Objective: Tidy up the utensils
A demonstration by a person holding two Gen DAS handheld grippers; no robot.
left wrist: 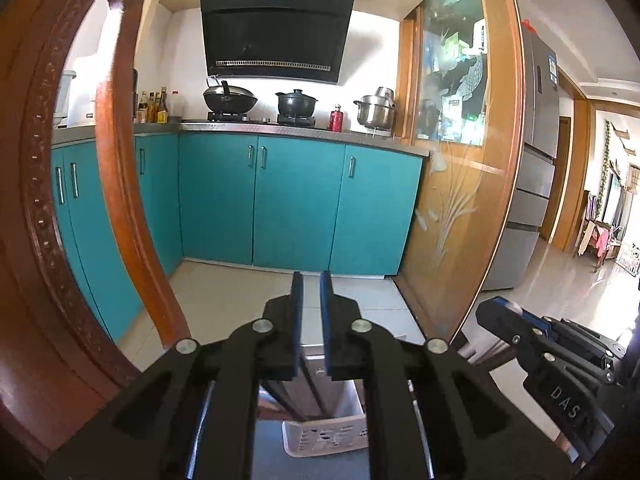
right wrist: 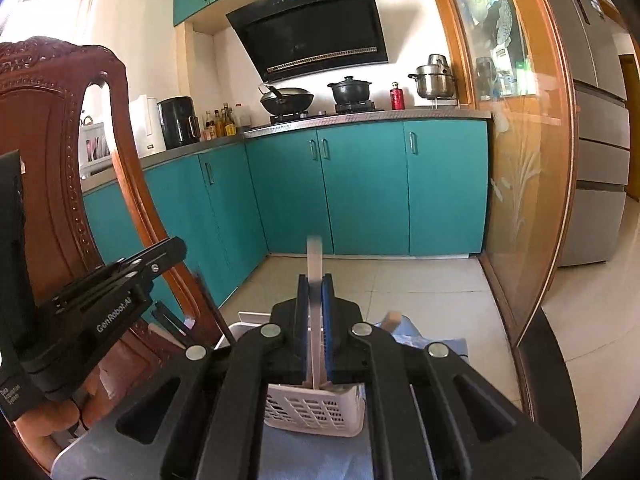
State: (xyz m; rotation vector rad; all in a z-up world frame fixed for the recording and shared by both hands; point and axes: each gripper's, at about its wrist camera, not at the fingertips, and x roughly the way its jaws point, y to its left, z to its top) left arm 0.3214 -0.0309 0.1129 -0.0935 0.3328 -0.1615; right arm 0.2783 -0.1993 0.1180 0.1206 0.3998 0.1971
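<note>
My right gripper point(right wrist: 315, 280) is shut on a pale, flat utensil handle point(right wrist: 314, 258) that stands upright between the fingers, its lower end reaching into a white perforated basket point(right wrist: 316, 410) below. My left gripper point(left wrist: 311, 280) has a small gap between its jaws and holds nothing; it hovers over the same basket point(left wrist: 332, 436), where dark chopsticks point(left wrist: 310, 384) lean inside. In the right wrist view the left gripper point(right wrist: 176, 248) sits at the left, beside dark chopsticks point(right wrist: 214, 308). A wooden handle end point(right wrist: 391, 320) pokes up right of the basket.
A carved wooden chair back point(left wrist: 36, 200) rises close on the left in both views. The basket stands on a blue cloth point(right wrist: 320, 456). Teal kitchen cabinets point(left wrist: 296, 200), a stove with pots and a wood-framed glass door point(left wrist: 460, 184) lie ahead across a tiled floor.
</note>
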